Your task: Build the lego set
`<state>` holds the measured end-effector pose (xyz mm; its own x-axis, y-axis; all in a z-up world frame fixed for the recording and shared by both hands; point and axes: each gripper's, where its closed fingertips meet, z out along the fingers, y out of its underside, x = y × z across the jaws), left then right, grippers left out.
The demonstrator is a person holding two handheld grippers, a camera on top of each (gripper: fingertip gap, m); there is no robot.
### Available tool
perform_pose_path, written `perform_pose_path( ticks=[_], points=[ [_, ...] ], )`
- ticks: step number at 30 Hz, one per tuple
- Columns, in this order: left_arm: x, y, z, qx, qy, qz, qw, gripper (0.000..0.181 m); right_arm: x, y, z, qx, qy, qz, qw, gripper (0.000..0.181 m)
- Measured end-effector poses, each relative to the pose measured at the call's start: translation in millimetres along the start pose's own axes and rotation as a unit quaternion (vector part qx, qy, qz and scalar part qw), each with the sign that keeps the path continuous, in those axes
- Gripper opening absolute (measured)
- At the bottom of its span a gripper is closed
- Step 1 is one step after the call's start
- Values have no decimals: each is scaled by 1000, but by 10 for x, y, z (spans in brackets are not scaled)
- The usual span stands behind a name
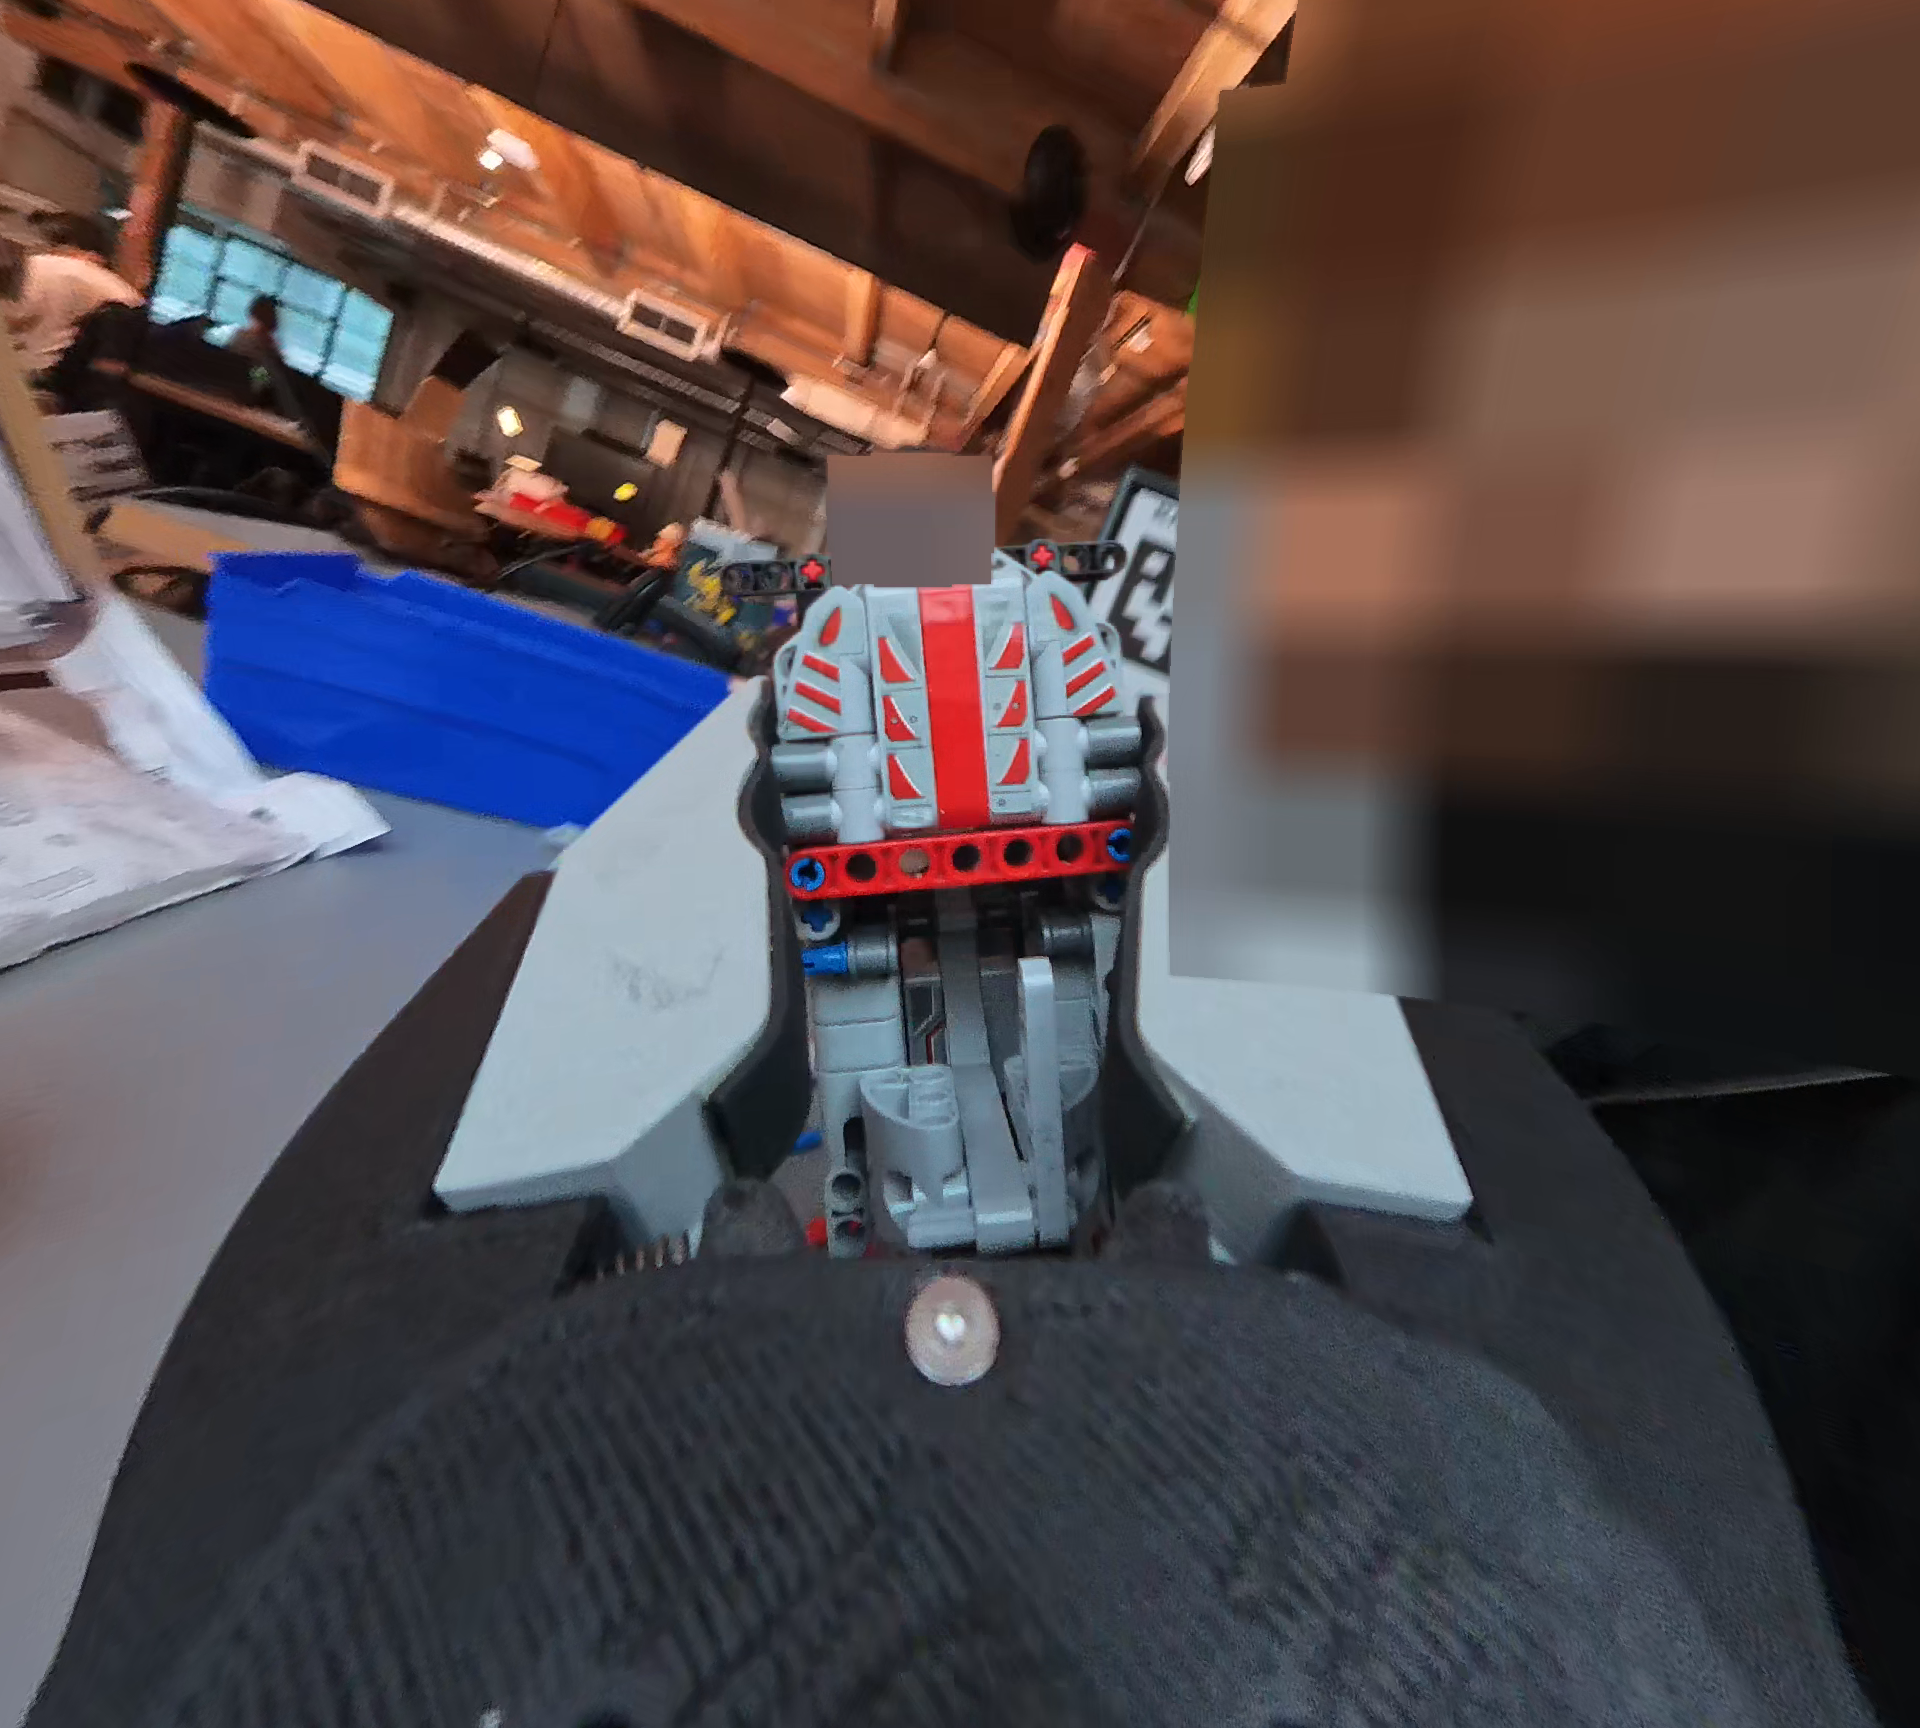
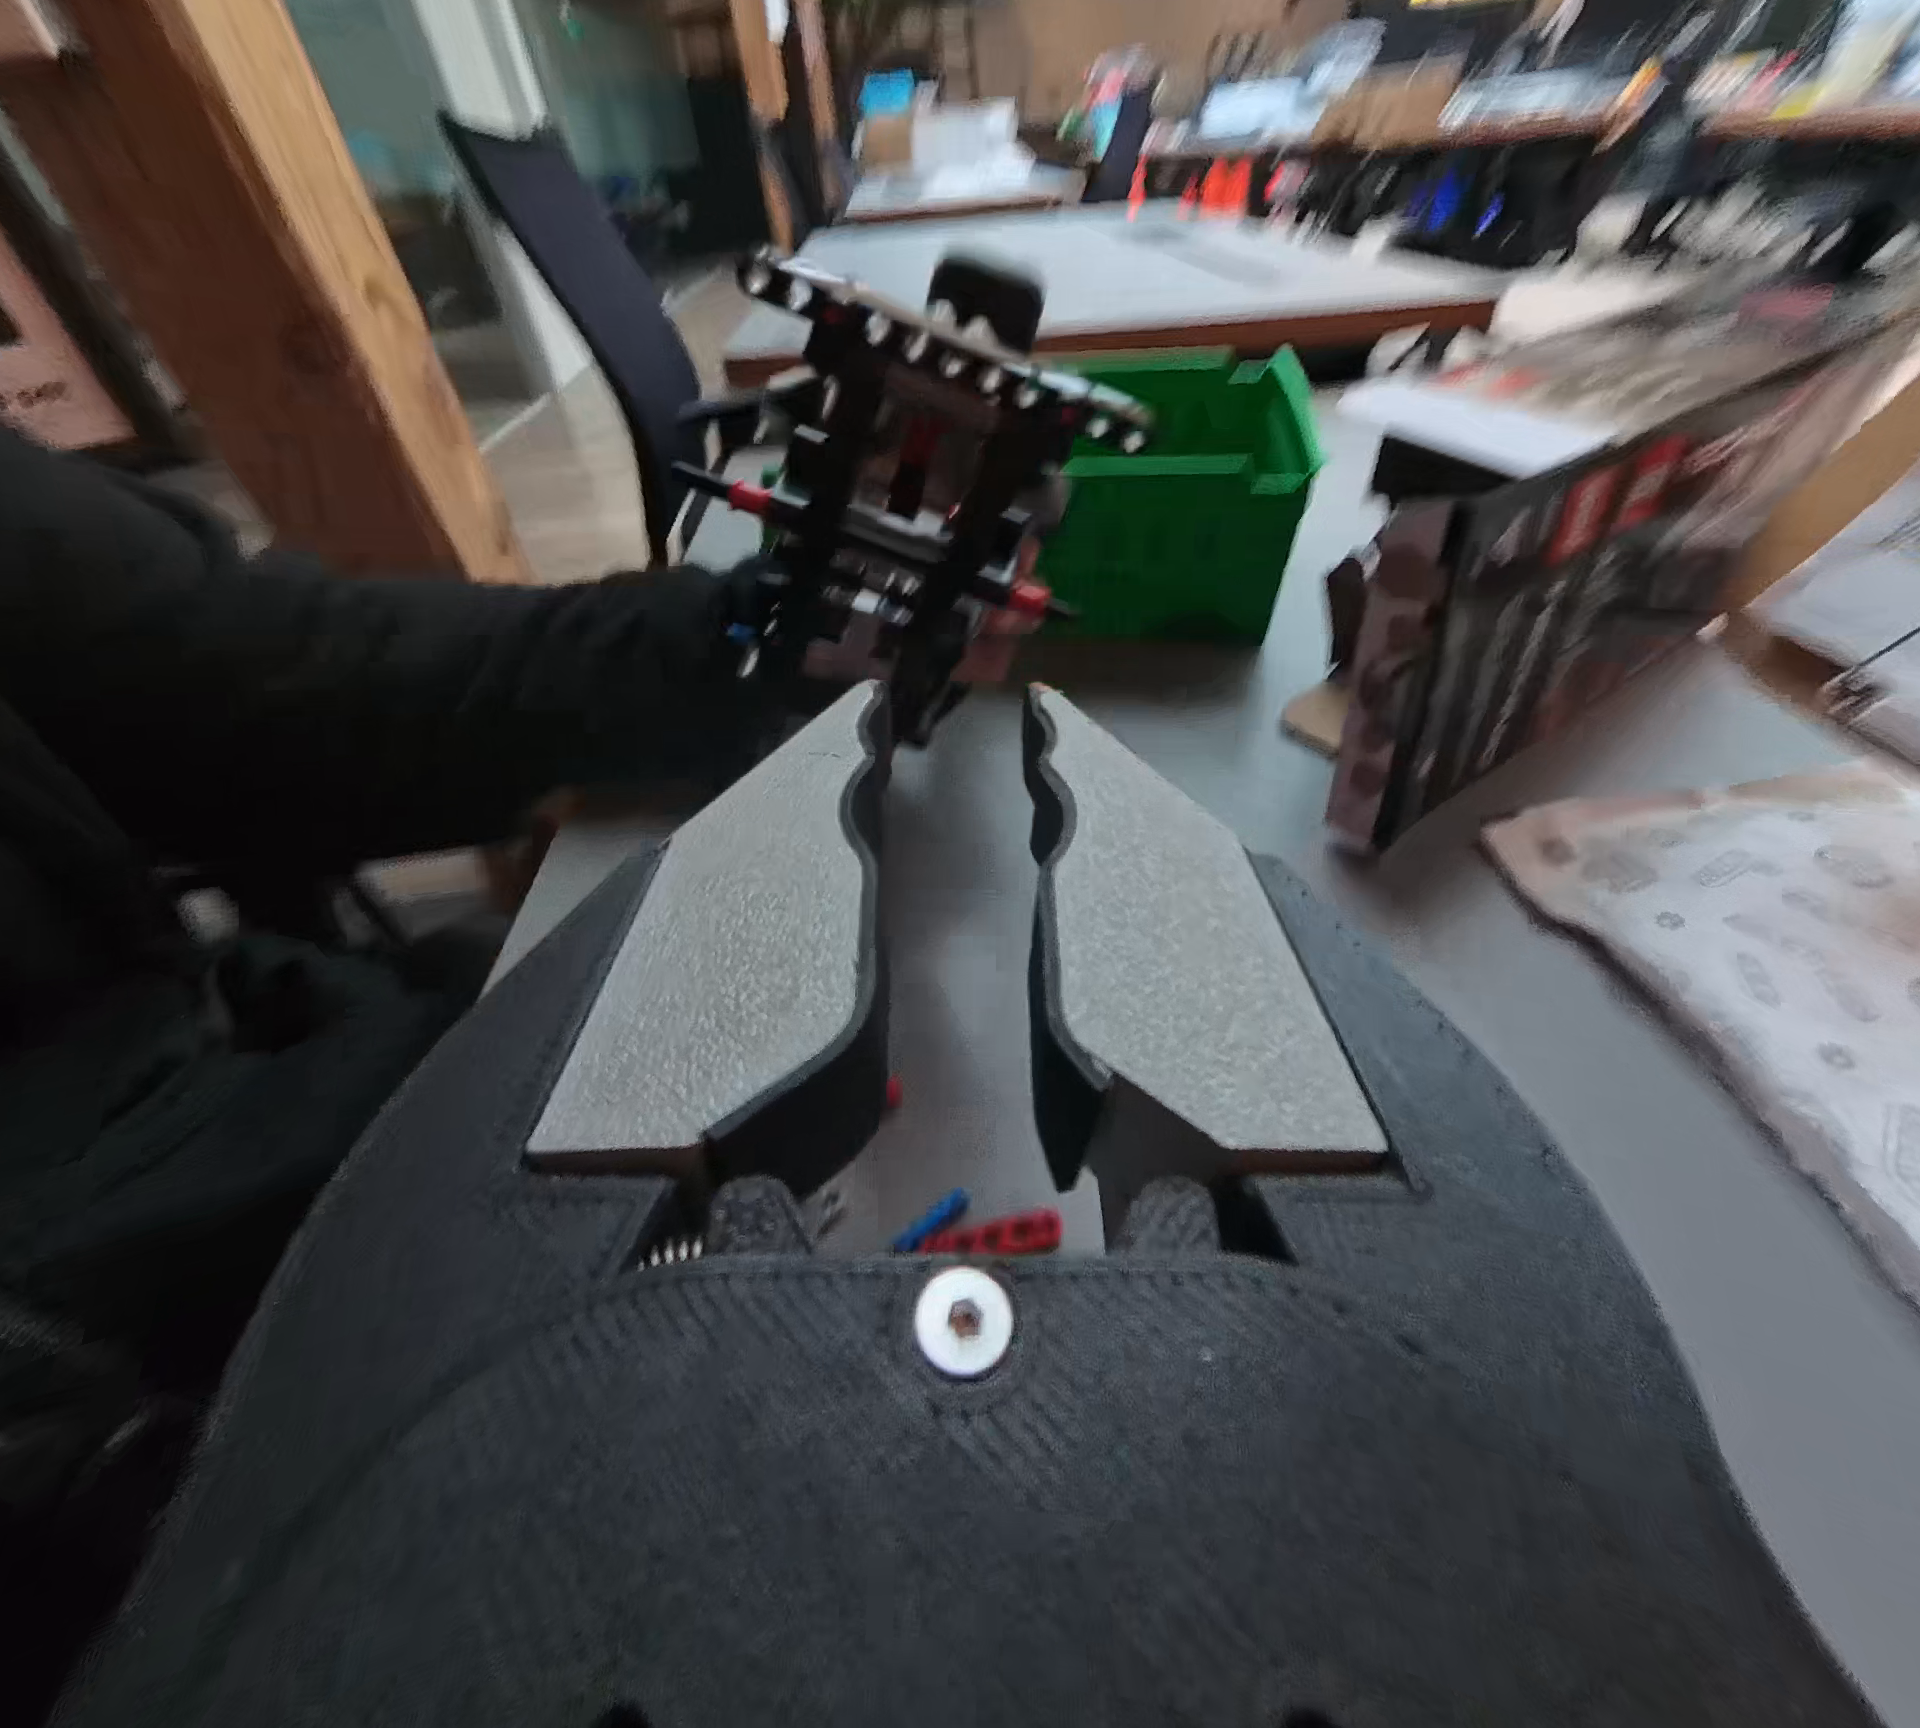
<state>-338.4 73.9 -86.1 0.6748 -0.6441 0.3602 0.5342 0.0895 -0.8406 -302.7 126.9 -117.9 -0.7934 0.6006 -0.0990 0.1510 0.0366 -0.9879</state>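
Left wrist view showing left gripper (image 1: 951, 847) clamping the grey-and-red lego model (image 1: 951, 805) between its jaws, raised off the table (image 1: 156, 1107); right gripper (image 2: 956, 743) hovering with jaws apart, holding nothing; loose red and blue pieces (image 2: 982, 1226) lying below, suggesting assembly partly done, more parts remaining

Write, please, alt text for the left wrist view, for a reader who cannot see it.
The left gripper is shut on a grey and red lego model, held up between its two fingers. Behind it are a blue bin and white paper sheets on a grey table, under a wooden ceiling.
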Motion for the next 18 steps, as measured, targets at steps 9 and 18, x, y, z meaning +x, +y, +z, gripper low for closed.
perform_pose_path(
  ticks=[9,18],
  points=[
    [-191,339,11,-129,-90,65,985,65,-183,724,152,-193,-60,-11,979,29],
    [-101,494,90,-228,-125,125,957,66,-156,103,185,-16,-21,-16,1000,35]
  ],
)
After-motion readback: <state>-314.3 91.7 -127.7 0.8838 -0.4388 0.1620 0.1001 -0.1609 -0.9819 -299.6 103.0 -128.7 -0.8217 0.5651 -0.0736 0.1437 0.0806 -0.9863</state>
